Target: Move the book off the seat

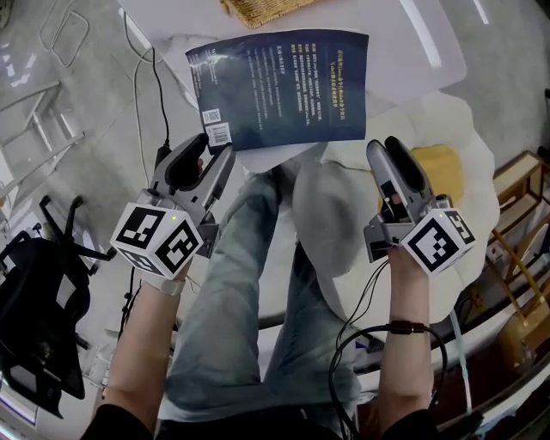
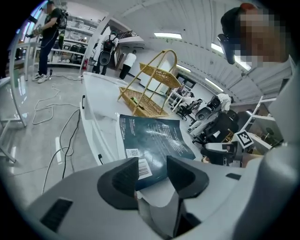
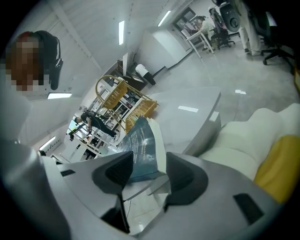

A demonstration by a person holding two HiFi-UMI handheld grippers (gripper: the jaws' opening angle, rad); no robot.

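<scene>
Head view: book at table edge

The dark blue paperback book carries columns of pale print on its cover, all too small and blurred to read in any view. Near its lower left corner sit a white barcode sticker and a small QR code, with no digits legible. The left white cube and the right white cube bear black square markers without letters.

Wicker rack just beyond book
</scene>
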